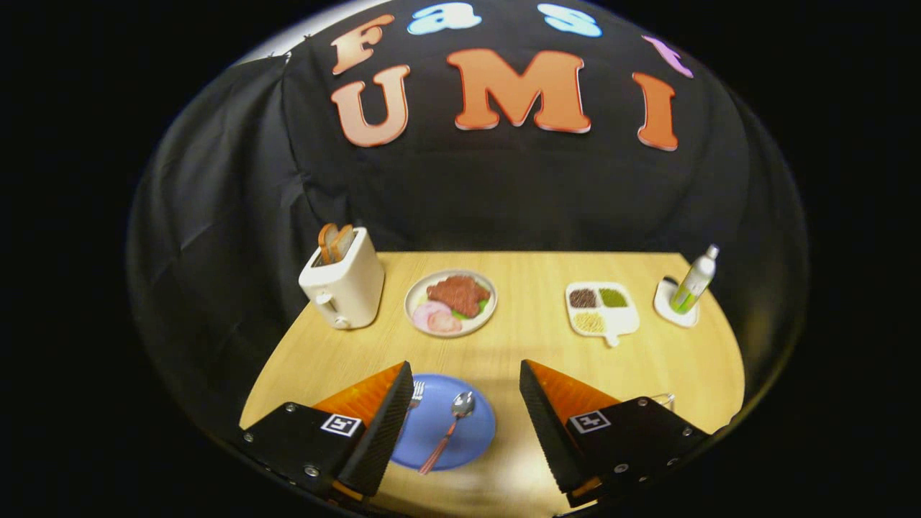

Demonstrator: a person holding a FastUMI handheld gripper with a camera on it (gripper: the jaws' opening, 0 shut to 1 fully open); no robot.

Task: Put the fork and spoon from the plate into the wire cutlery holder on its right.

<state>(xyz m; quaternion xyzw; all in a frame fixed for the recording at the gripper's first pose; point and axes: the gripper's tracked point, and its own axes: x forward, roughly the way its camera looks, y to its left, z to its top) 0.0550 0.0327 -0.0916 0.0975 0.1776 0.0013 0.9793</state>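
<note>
A blue plate [439, 432] lies on the wooden table, low between my fingers and partly under the left one. On it rests a spoon [452, 424] with a silver bowl and a copper-toned handle. The fork [415, 393] shows just its tines beside my left finger; the rest is hidden. My gripper [466, 370] hangs open above the plate with nothing between its fingers. A bit of the wire cutlery holder [665, 398] peeks out behind my right finger, to the right of the plate.
A white toaster [344, 284] with toast stands at the back left. A plate of food [451, 302] sits mid-table, a white divided tray [601, 308] of beans to its right, and a green-and-white bottle [694, 280] on a small white dish at the far right.
</note>
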